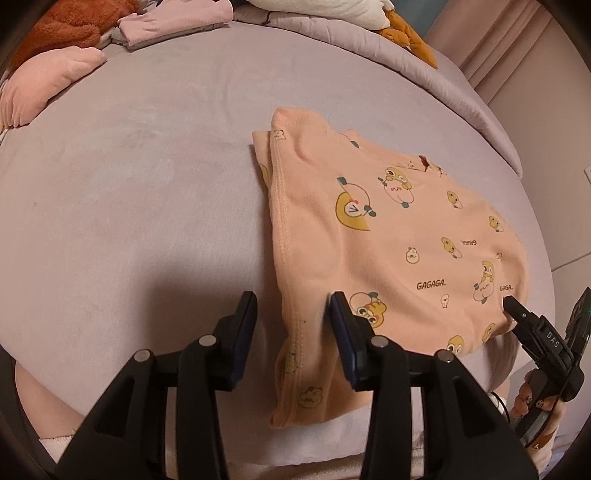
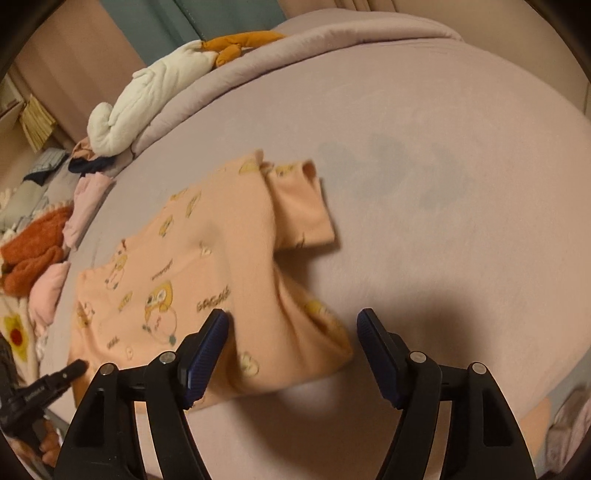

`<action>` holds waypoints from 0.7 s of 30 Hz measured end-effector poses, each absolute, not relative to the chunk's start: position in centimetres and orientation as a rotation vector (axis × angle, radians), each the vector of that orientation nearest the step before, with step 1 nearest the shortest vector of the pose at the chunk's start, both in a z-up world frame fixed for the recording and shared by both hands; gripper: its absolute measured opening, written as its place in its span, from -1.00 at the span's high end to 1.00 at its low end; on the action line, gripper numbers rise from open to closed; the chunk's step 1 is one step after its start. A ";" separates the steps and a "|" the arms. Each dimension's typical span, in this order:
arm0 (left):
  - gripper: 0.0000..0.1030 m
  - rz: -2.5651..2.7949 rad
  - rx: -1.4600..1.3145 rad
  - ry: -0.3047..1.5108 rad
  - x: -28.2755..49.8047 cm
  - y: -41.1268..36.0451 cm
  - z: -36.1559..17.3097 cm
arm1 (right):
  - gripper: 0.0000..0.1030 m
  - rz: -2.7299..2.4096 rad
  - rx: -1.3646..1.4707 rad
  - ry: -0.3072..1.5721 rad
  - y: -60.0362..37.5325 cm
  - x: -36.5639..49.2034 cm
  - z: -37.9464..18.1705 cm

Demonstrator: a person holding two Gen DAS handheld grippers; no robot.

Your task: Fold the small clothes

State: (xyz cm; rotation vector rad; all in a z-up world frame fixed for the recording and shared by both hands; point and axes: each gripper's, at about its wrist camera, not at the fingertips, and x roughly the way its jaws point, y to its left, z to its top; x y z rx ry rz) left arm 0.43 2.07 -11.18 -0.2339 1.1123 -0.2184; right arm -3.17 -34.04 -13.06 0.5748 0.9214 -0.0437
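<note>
A small peach shirt [image 1: 373, 236] printed with yellow cartoon figures lies partly folded on the lilac bed sheet [image 1: 140, 184], near the edge of the bed closest to the cameras; one sleeve sticks out from its far side in the right wrist view, and a stitched hem runs down its left edge in the left wrist view.

The left gripper [image 1: 293, 314] points down at the near left corner of the shirt; its jaws stand apart, and the hemmed edge of the cloth runs between them; the right-hand pad [image 1: 341, 321] lies against the fabric while the left-hand pad [image 1: 245, 321] stands clear of it over bare sheet, so the cloth is not pinched.

The right gripper [image 2: 293, 343] hangs over the opposite near corner; its jaws stand wider apart; a loose fold of the shirt lies between them, the left-hand pad [image 2: 207, 350] touching or just beside the cloth, the right-hand pad [image 2: 376, 354] well clear of it above the sheet; the picture is blurred here, so contact at the left pad is uncertain.

Each gripper shows at the edge of the other's view, beside the shirt's near hem.

Along the far side of the bed lie a rust-coloured plush item [image 1: 70, 26], pink folded clothes [image 1: 48, 85] and a white garment [image 2: 144, 103].
</note>
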 end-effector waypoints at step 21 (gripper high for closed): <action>0.12 -0.183 -0.254 1.083 -0.3 3.7 -10.1 | 0.53 -0.019 0.476 0.845 -30.8 0.5 -10.7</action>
